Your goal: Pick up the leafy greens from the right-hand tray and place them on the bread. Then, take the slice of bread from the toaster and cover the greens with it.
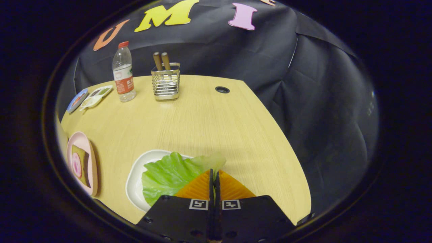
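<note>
A green lettuce leaf [168, 177] lies in a white tray [135, 182] on the wooden table, right at my fingers. My gripper [214, 175] is shut, its fingertips pressed together on the leaf's right edge, which curls up pale just beyond them. To the left of the tray, a pink plate [72, 143] holds a slice of bread [82, 168] with a round pink slice of meat [77, 164] on it. My fingers cover the near part of the leaf and tray.
At the table's far side stand a water bottle [123, 77] with a red cap and a wire holder [165, 84] with two wooden handles. Small flat dishes [89, 98] lie at the far left. A cable hole [222, 89] and the table's right edge [280, 125] lie beyond.
</note>
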A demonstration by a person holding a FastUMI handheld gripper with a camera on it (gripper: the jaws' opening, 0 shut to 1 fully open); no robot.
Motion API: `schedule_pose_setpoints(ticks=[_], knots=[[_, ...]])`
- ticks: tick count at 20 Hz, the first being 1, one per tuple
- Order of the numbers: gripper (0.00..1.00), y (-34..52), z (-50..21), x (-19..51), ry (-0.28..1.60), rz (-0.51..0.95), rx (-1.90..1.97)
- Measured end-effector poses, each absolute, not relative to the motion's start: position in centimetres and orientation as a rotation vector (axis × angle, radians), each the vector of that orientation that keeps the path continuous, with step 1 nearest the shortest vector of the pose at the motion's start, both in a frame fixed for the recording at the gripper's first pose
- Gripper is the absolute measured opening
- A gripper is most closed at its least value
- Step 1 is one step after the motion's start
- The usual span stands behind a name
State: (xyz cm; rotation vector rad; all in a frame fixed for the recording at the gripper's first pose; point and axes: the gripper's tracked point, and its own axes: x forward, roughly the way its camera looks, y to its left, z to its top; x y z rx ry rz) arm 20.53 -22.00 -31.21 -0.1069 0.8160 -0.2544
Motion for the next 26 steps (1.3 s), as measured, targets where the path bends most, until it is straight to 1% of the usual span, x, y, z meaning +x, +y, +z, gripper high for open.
schedule_pose_setpoints(ticks=[11, 20, 22, 26], knots=[[0.0, -18.5, -23.1, 16.7, 0.652, -0.235, -0.093], [0.0, -12.0, -17.7, 13.7, 0.534, -0.195, -0.087], [0.0, -10.8, -17.8, 13.6, 0.522, -0.182, -0.089], [0.0, -10.3, -19.9, 12.7, 0.562, -0.176, -0.06]])
